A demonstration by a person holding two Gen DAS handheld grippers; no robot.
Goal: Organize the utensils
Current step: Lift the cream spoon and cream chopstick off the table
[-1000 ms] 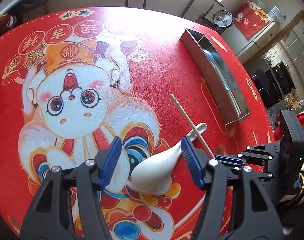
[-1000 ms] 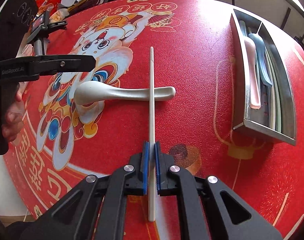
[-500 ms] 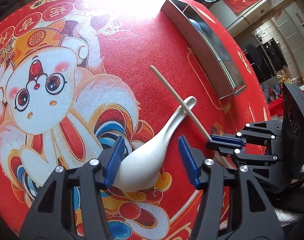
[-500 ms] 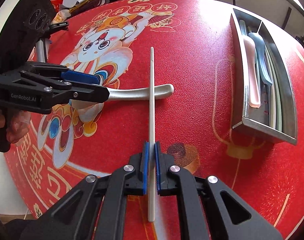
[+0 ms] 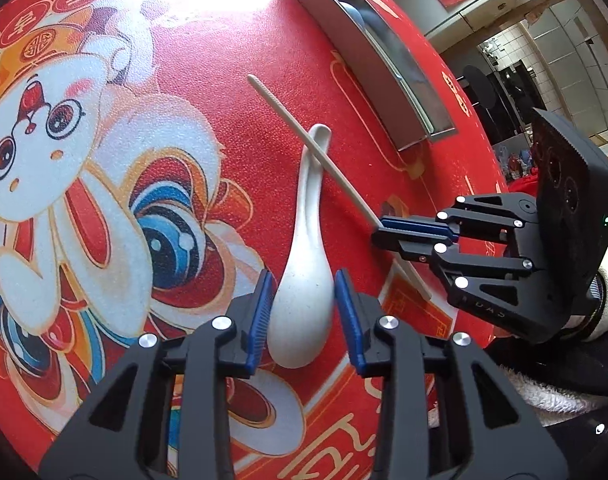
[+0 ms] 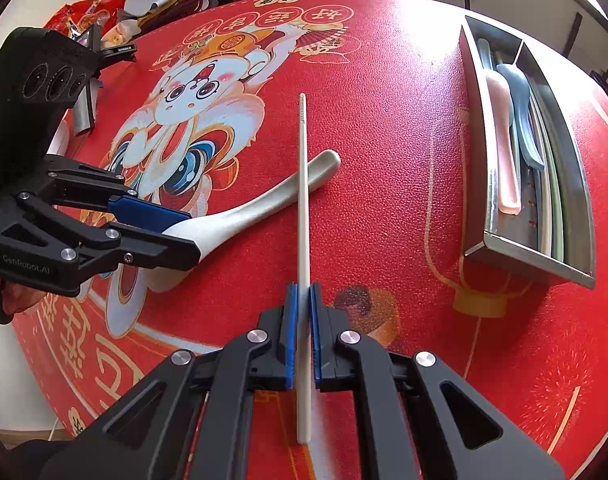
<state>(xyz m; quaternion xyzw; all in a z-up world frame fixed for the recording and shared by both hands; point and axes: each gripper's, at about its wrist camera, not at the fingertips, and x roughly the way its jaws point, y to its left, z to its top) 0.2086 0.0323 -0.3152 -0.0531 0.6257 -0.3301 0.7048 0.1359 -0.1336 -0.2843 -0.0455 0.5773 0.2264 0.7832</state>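
The long stainless-steel divided tray at the far right of the desk already holds several utensils: a pale pink spoon and a grey-blue spoon in one compartment, and what look like pale chopsticks in the narrower one beside it. So part of the sorting appears done.

Two pieces remain out on the red printed desk cover. The white ceramic soup spoon lies with its bowl toward the left claw, whose blue pads have just been closing around that bowl; in the left wrist view thin gaps show on both sides, so the pads flank the bowl rather than press it. The cream-coloured chopstick lies across the spoon's handle near its tip, touching it, and the right claw is pressed together on the chopstick's thicker end.

By my reckoning, the task is past its midpoint: the chopstick and the spoon each need lifting and placing in the matching compartment. Since the chopstick rests on the spoon's handle, it likely has to come away first.
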